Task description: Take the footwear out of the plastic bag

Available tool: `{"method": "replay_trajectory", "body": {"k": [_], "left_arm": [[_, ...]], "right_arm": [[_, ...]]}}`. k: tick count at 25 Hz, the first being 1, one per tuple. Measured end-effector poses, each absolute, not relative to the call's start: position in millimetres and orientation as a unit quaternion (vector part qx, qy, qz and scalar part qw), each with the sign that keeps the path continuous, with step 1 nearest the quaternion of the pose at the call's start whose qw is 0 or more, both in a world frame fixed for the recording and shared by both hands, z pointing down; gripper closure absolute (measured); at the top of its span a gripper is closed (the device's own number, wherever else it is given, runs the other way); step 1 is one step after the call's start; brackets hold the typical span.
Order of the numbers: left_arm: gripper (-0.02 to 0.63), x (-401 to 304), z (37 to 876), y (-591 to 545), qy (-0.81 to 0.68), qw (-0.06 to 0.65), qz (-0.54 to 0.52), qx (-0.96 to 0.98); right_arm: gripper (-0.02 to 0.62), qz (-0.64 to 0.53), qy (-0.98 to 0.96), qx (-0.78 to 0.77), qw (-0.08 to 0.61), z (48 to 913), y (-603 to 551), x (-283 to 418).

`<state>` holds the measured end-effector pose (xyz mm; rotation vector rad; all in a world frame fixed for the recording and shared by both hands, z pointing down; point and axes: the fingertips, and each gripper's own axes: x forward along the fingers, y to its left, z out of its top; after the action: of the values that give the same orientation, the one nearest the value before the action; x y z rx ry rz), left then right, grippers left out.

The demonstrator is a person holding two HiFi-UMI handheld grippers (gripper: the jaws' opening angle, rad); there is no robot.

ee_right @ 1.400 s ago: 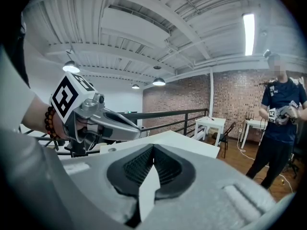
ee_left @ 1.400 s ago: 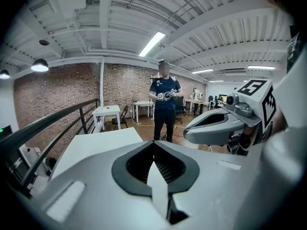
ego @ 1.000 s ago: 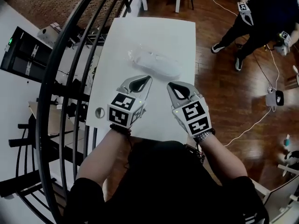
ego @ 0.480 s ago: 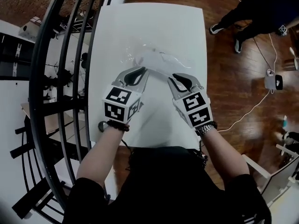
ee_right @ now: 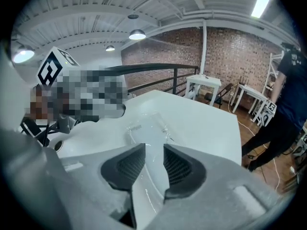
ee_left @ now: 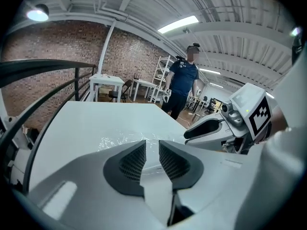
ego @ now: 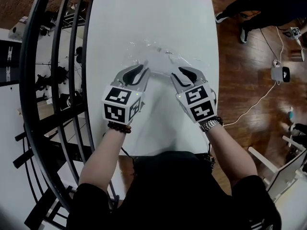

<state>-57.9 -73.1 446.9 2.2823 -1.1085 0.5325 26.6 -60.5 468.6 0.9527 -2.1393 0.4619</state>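
A clear plastic bag with white footwear inside lies on the white table. My left gripper is at the bag's near left edge and my right gripper at its near right edge. Both pairs of jaws are opening. In the left gripper view a narrow gap shows between the pads, with the crinkled bag just beyond and nothing pinched. In the right gripper view the pads stand further apart, over the bag, not pressing on it.
A black metal railing runs along the table's left side. The table's right edge drops to a wooden floor with cables and a small white device. A person stands beyond the table's far right corner.
Both grippers have moved forward from the table's near part to the bag's near edge. Their jaws were shut and now stand apart.
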Motion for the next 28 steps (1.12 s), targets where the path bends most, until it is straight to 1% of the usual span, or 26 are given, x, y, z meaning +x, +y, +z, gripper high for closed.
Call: {"method": "replay_trajectory", "body": {"k": [4,11,19,21,24,28], "left_arm": [[0.497,-57.0,458.4,-76.3,-0.406,0.275,0.206,0.847],[0.488,-63.1,473.4,-73.8,-0.4,0.288,0.213,0.844],[0.482,-79.1,479.9,-77.5,-0.413,0.294,0.214,0.835],[0.48,-86.8,481.9,-79.4,-0.418,0.294,0.217,0.831],[0.48,-100.9,484.9,-80.1,-0.43,0.295,0.221,0.824],[0.48,-115.9,487.9,-79.3,-0.444,0.296,0.229,0.814]], "right_arm": [[0.488,0.181,-0.831,0.367,0.378,481.1,-67.9,19.1],[0.482,0.166,-0.835,0.345,0.396,495.2,-76.6,-2.0],[0.477,0.151,-0.819,0.313,0.456,523.0,-69.4,-4.1],[0.491,0.144,-0.818,0.308,0.464,524.1,-67.8,-3.5],[0.548,0.132,-0.818,0.304,0.47,522.4,-63.6,-2.4],[0.558,0.126,-0.821,0.298,0.471,518.0,-56.8,-1.0]]}}
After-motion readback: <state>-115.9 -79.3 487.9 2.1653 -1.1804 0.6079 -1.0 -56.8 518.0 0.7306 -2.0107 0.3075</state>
